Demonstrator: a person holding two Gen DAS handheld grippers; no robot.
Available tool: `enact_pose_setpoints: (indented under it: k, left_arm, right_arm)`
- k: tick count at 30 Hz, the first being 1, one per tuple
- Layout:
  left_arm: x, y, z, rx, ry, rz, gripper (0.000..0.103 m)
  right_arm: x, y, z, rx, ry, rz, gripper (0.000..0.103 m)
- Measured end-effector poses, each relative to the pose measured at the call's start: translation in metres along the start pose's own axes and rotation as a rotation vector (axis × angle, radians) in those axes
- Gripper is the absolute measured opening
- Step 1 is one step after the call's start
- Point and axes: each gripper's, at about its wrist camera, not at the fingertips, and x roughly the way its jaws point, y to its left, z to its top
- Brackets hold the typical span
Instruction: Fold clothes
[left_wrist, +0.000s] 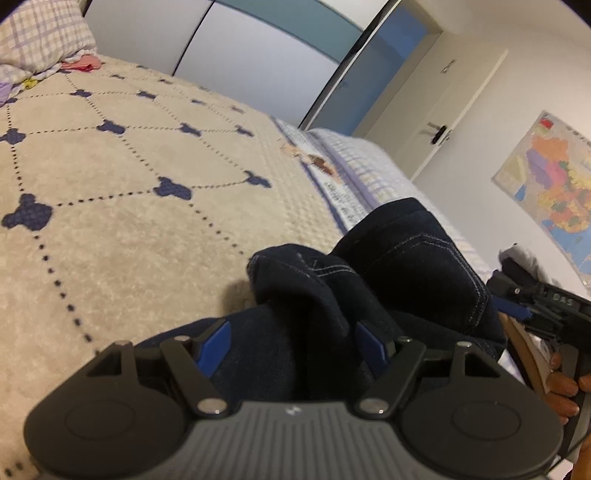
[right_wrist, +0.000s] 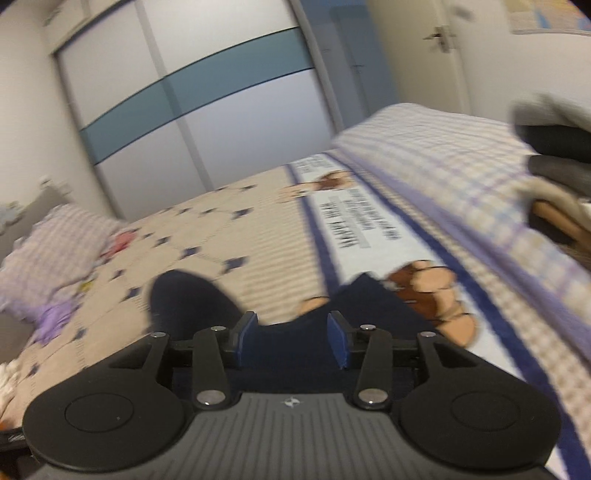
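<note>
Dark jeans (left_wrist: 373, 280) are bunched at the near edge of the bed (left_wrist: 122, 192), raised in folds, presumably so a fold can be made. The left tongs (left_wrist: 293, 345) are held apart around the denim; the right tongs (right_wrist: 291, 339) likewise stand apart over dark cloth, nothing clamped.

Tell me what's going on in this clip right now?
A person is working on dark jeans on a bed covered by a beige blanket with navy motifs. The left gripper has a bunched fold of the denim between its open blue fingers. The right gripper is also open, over another part of the jeans. The fabric is still crumpled, not folded flat. The right wrist view is blurred.
</note>
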Motion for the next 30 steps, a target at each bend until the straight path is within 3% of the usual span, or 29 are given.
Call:
enact_pose_setpoints:
  k: [3,7,10,15,18,23,25,26,28,29,30]
  left_arm:
    - [-0.007,0.003,0.002,-0.018,0.021,0.026,0.075]
    - [-0.014,0.009,0.001,-0.055,0.038,0.02,0.076]
    - [-0.015,0.006,0.0,-0.058,0.041,0.01,0.078]
    - [-0.009,0.0,-0.003,-0.038,0.045,0.012,0.084]
    - [-0.002,-0.005,-0.008,-0.021,0.048,0.024,0.084]
    - [0.011,-0.013,-0.015,0.007,0.051,0.044,0.083]
    - [0.016,-0.016,-0.018,0.019,0.053,0.052,0.077]
    - [0.018,-0.017,-0.02,0.024,0.053,0.057,0.069]
    - [0.02,-0.019,-0.021,0.03,0.049,0.063,0.047]
    - [0.02,-0.019,-0.022,0.03,0.043,0.065,0.027]
    - [0.019,-0.019,-0.022,0.031,0.037,0.067,0.016]
  right_arm:
    - [0.003,0.02,-0.005,-0.067,0.021,0.074,0.05]
    - [0.008,0.039,-0.009,-0.141,0.024,0.081,0.05]
    - [0.009,0.039,-0.004,-0.117,0.01,0.081,0.05]
    - [0.003,0.032,0.005,-0.016,-0.021,0.168,0.057]
    - [0.01,0.039,0.0,-0.008,0.008,0.214,0.058]
    - [0.026,0.052,-0.015,-0.062,0.067,0.179,0.058]
    - [0.031,0.054,-0.019,-0.072,0.081,0.166,0.058]
    - [0.032,0.054,-0.021,-0.075,0.087,0.16,0.058]
    - [0.035,0.052,-0.023,-0.098,0.079,0.13,0.056]
    - [0.035,0.051,-0.024,-0.111,0.072,0.117,0.053]
    - [0.036,0.048,-0.023,-0.112,0.061,0.104,0.039]
